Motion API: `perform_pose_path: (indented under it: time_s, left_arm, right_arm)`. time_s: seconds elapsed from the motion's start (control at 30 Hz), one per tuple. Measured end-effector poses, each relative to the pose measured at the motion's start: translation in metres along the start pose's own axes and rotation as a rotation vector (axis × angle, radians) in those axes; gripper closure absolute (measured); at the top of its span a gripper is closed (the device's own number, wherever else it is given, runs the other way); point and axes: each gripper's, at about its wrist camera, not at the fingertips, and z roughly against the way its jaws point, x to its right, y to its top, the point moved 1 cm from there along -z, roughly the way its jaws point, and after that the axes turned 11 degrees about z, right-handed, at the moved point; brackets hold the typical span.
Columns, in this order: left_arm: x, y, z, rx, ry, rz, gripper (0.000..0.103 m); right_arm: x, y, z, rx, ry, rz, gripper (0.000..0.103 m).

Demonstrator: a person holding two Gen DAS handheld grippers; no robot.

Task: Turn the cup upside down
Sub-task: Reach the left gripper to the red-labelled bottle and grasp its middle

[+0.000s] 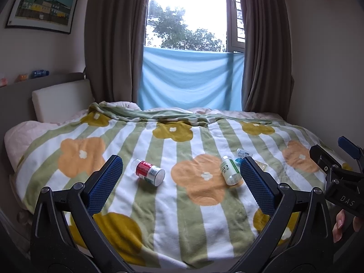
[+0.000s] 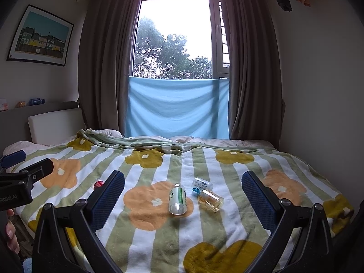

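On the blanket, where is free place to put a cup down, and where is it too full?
Free: the near blanket in front of both open grippers, and the stretch between the red-label bottle and the green-label bottle. Crowded: the cluster of green-label bottle, blue-label bottle and clear amber cup, lying close together, right of centre.

On the blanket (image 2: 159,238), the glass cup (image 2: 211,200) lies at 3 o'clock of one bottle (image 2: 177,199), another bottle (image 2: 201,185) touching behind it.
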Motion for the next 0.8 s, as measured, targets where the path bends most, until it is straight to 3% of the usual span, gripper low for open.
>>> perform_pose_path:
  time_s: [0.17, 0.33, 0.6, 0.8]
  left_arm:
    - [-0.003, 0.002, -0.02, -0.051, 0.015, 0.029, 0.0]
    - [-0.017, 0.012, -0.072, -0.14, 0.044, 0.086, 0.0]
    - [-0.049, 0.024, -0.211, -0.317, 0.173, 0.141, 0.0]
    - [-0.092, 0.008, -0.315, -0.455, 0.282, 0.226, 0.0]
  right_arm:
    - [0.0, -0.008, -0.004, -0.009, 0.005, 0.005, 0.0]
    - [0.0, -0.022, -0.017, -0.042, 0.007, 0.015, 0.0]
    - [0.0, -0.051, -0.059, -0.118, 0.045, 0.016, 0.0]
    - [-0.005, -0.078, -0.102, -0.185, 0.074, 0.025, 0.0]
